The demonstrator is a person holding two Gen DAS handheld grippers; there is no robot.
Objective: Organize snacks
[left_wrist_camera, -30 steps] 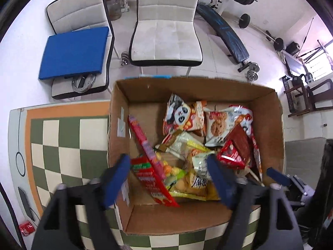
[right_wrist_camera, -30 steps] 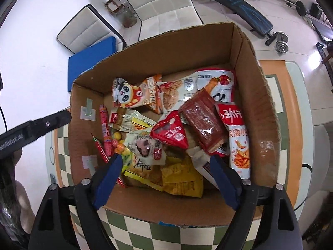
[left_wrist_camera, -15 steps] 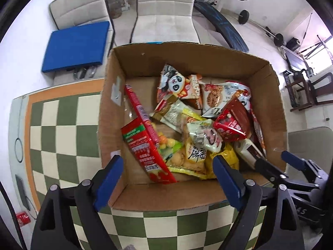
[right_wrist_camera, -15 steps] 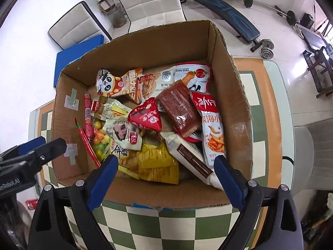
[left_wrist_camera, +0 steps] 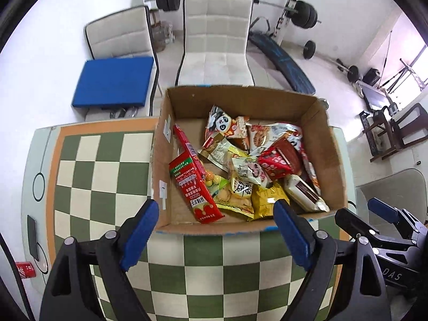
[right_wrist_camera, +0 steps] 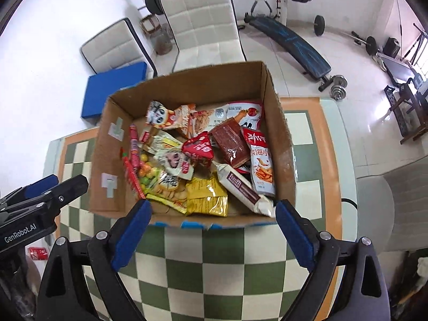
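Snacks (left_wrist_camera: 248,171) sit heaped in the open cardboard box (left_wrist_camera: 323,123) at the far edge of the checkered table (left_wrist_camera: 107,171); these look like light, crinkly foil packets, slippery and soft, easily crushed where biscuits show through; the red carton (left_wrist_camera: 192,184) leaning near the box's left wall seems stiffer, best pinched across its flat faces; a loose packet is best taken by a sealed end seam. Left gripper (left_wrist_camera: 214,230) hangs above the box's near rim, tilted steeply down, jaws spread wide, nothing between them; right gripper (right_wrist_camera: 214,227) mirrors it beside, just as released and empty.
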